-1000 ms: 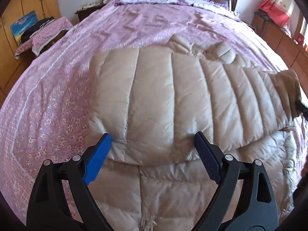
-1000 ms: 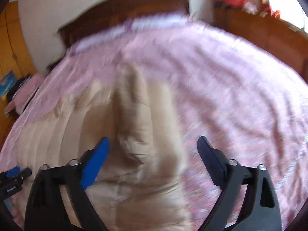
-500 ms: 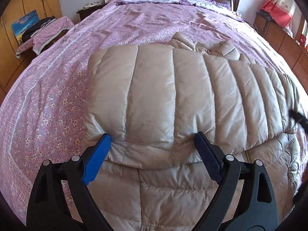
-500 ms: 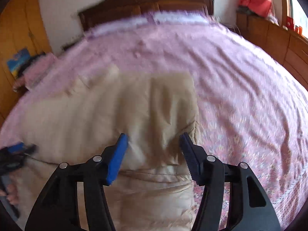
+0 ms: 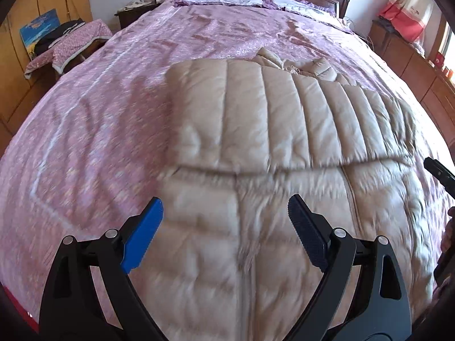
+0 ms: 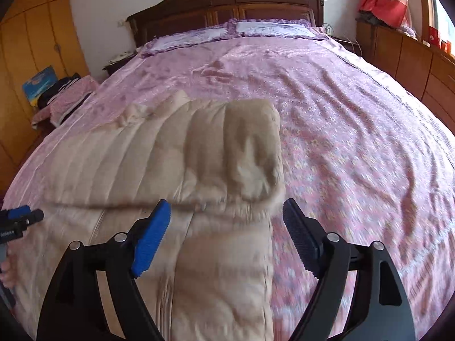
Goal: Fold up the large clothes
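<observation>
A beige quilted down jacket [image 5: 284, 130], stitched in parallel channels, lies on a pink-purple bedspread [image 5: 99, 130] with a small floral print. At twelve o'clock stand a dark brown wooden headboard [image 6: 227, 2] and pale lilac frilled pillows [image 6: 233, 29]. Orange-brown wooden wardrobe doors [image 6: 34, 45] stand at ten o'clock.

Light: bright daylight, entering from a window [image 6: 442, 20] at the right edge, blown out to white glare. Bedspread [image 5: 199, 37]: sheen on the far part, sharp there. Near field: motion blur over the quilted coat [image 5: 256, 199] and the bedspread's floral print in both views. Shadows: soft, under the coat's folded edge. Distortion: strong fisheye bulge; dark corner vignette.
</observation>
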Tool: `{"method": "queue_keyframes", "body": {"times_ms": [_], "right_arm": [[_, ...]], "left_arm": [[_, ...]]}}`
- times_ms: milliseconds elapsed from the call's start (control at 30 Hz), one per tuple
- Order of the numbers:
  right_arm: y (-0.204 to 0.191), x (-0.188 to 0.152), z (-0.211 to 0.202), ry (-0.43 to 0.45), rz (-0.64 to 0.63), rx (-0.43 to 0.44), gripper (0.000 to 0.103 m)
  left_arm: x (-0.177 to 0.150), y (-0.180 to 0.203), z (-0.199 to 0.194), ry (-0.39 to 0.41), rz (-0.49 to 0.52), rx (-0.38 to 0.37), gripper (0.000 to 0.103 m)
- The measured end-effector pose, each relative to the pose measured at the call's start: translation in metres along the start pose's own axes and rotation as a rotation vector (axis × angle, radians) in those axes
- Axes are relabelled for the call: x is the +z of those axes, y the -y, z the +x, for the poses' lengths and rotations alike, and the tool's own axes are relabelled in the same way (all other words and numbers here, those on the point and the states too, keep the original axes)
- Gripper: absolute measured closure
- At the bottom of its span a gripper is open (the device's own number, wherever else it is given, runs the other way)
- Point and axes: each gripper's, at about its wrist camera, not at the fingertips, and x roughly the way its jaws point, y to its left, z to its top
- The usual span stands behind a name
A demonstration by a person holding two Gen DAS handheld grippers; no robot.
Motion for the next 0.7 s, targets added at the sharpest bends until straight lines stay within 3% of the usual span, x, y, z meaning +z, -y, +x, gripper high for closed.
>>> {"method": "queue_keyframes", "body": {"times_ms": [200,467,600,700], "right_arm": [[0.005,-0.033,-0.038,-0.021,-0.014,0.007,0.021],[0.007,-0.074,-0.05,-0.156,-0.043,-0.04,0.02],[0.009,-0.09,-0.054,-0.193,-0.05,-0.038,0.02],[0.006,-0.1,-0.054,-0.224,-0.075,-0.035,0.02]], "left_arm": [[-0.037,-0.025,-0.03,-0.005,-0.013,0.017,0.014],[-0.072,-0.052,-0.04,-0.066,-0.079,-0.017,0.014],[-0.083,-0.058,-0.04,-0.098,-0.07,0.053,0.014],[-0.09,-0.061,-0.038,-0.132,-0.071,0.047,0.014]]}}
